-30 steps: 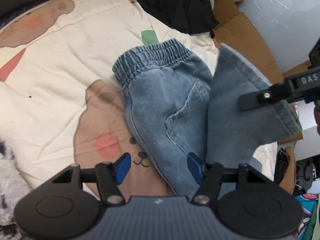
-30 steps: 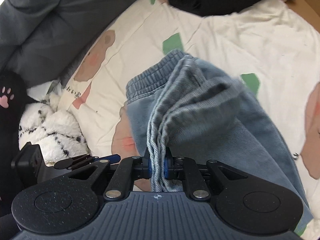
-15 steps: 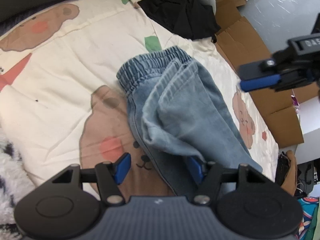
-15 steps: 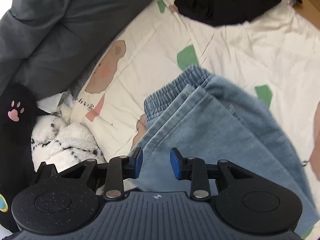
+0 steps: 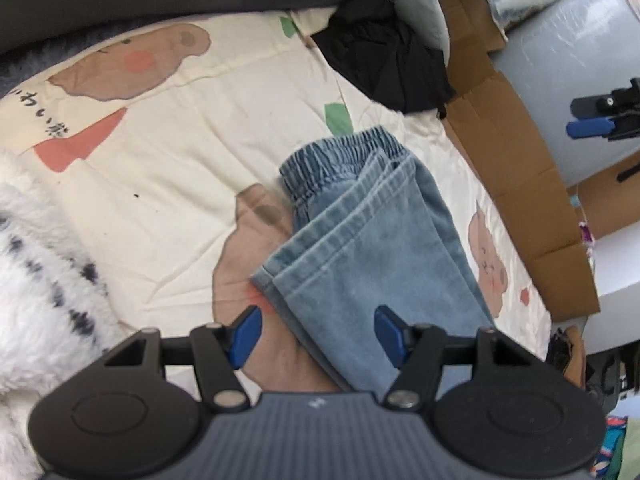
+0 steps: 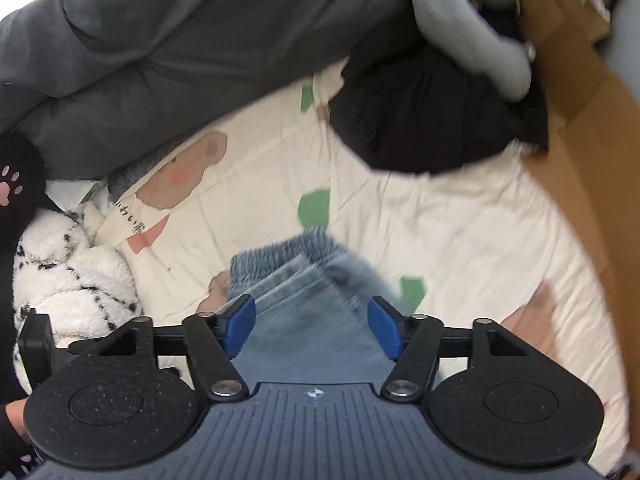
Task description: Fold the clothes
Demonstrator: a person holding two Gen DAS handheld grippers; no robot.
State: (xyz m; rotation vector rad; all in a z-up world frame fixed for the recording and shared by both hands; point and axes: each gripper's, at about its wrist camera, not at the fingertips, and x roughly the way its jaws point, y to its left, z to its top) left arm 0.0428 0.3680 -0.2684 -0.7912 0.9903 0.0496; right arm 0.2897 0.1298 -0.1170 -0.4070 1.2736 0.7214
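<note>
Bear-print sheet [image 5: 200, 152], flattened cardboard [image 5: 516, 184], fluffy blanket [image 5: 36, 280]

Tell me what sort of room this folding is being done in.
Most likely a bedroom: the jeans lie on a cream quilt printed with cartoon bears, a grey duvet is bunched at its far edge, and a fluffy spotted blanket sits beside it.

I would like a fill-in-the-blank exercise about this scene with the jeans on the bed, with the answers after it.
1. The folded jeans lie on a cream bedsheet printed with ____.
2. The left gripper has its jaws ____, holding nothing.
3. The leg hems rest near the elastic ____ of the jeans.
4. Beyond the jeans lies a crumpled garment coloured ____.

Answers: bears; open; waistband; black
</note>
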